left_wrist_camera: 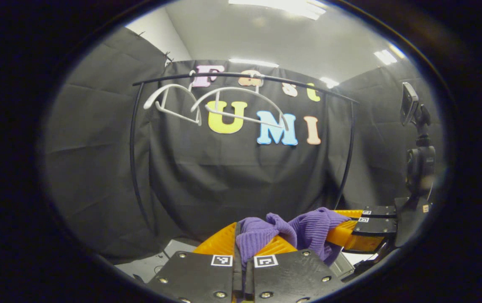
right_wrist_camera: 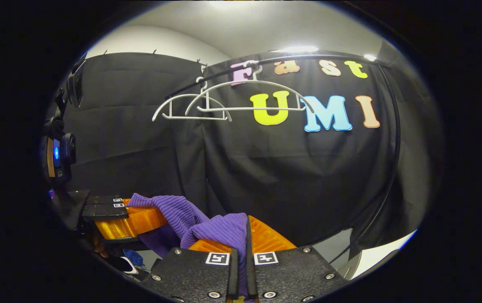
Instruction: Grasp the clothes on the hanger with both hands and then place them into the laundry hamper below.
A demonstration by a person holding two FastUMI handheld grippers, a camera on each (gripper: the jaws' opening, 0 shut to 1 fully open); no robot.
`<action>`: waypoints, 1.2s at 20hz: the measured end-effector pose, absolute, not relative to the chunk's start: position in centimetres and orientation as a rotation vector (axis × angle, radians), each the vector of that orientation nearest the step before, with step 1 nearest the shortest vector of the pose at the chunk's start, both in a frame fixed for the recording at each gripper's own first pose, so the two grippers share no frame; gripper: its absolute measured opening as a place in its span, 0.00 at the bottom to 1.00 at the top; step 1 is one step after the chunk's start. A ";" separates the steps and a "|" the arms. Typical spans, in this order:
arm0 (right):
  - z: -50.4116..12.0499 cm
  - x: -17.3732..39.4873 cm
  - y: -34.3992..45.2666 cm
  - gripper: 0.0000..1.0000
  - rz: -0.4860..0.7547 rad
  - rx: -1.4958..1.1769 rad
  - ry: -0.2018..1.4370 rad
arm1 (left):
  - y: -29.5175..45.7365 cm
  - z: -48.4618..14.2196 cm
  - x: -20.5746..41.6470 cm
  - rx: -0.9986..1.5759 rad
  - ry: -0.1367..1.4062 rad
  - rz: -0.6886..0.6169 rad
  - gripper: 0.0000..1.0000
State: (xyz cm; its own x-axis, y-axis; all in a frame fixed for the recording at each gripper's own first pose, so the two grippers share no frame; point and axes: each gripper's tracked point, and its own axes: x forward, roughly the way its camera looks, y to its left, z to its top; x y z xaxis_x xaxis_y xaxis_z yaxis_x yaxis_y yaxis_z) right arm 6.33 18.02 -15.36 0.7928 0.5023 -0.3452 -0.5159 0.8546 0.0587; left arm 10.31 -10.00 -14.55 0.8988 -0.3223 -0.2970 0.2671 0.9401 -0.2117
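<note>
garment (left_wrist_camera: pixel 266 233) off the rail: in the left gripper view the purple knit is pinched between the pressed-together orange fingers of the left gripper (left_wrist_camera: pixel 241 246), while the right gripper (left_wrist_camera: pixel 352 233), farther off at the right, clamps the other end of the cloth. two white hangers (left_wrist_camera: pixel 207 105) hang bare on the black rail (left_wrist_camera: pixel 241 78), so lifting off looks done and lowering into the hamper remains. in the right gripper view the right gripper (right_wrist_camera: pixel 247 242) pinches a fold of the purple cloth (right_wrist_camera: pixel 207 225), the left gripper (right_wrist_camera: pixel 133 221) holds the far end, and a patch of blue (right_wrist_camera: pixel 133 256) lies below; whether that is the hamper cannot be told.
</note>
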 end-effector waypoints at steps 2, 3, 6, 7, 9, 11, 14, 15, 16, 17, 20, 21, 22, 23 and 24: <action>-17.5 6.2 17.6 0.07 0.538 -0.056 0.396 | -10.6 -16.5 10.9 -0.169 0.374 -0.303 0.04; -18.5 6.2 17.6 0.08 0.532 -0.065 0.415 | -10.9 -17.9 11.2 -0.165 0.397 -0.300 0.03; -22.1 6.0 16.8 0.09 0.507 -0.084 0.499 | -11.5 -21.7 11.0 -0.155 0.474 -0.292 0.07; -23.4 5.9 16.5 0.09 0.498 -0.092 0.526 | -11.5 -23.0 10.5 -0.152 0.498 -0.288 0.04; -25.5 6.3 16.2 0.07 0.481 -0.115 0.577 | -11.9 -25.4 9.9 -0.142 0.545 -0.285 0.03; -27.5 5.5 15.6 0.10 0.470 -0.142 0.626 | -12.1 -27.2 9.1 -0.129 0.589 -0.284 0.04; -30.4 4.3 14.9 0.14 0.456 -0.192 0.701 | -12.2 -30.4 7.9 -0.097 0.676 -0.284 0.04; -31.2 4.0 14.7 0.16 0.455 -0.200 0.722 | -12.5 -31.3 7.8 -0.082 0.702 -0.285 0.04; -32.0 3.8 14.4 0.16 0.452 -0.212 0.746 | -12.8 -31.9 7.5 -0.071 0.729 -0.289 0.07; -32.6 3.2 14.2 0.16 0.448 -0.218 0.767 | -12.9 -32.8 7.2 -0.064 0.752 -0.292 0.04; -34.2 1.9 13.7 0.20 0.453 -0.235 0.830 | -12.9 -34.5 5.4 -0.068 0.827 -0.308 0.10; -34.8 1.1 13.4 0.26 0.456 -0.249 0.850 | -12.7 -35.1 4.9 -0.061 0.850 -0.301 0.07; -35.2 0.6 13.2 0.30 0.456 -0.263 0.864 | -12.2 -35.5 4.6 -0.062 0.860 -0.294 0.11; -35.4 0.0 13.0 0.40 0.458 -0.270 0.874 | -11.9 -35.6 4.4 -0.070 0.861 -0.284 0.16; -35.6 -0.6 12.7 0.48 0.458 -0.276 0.891 | -11.6 -35.5 4.3 -0.083 0.854 -0.278 0.35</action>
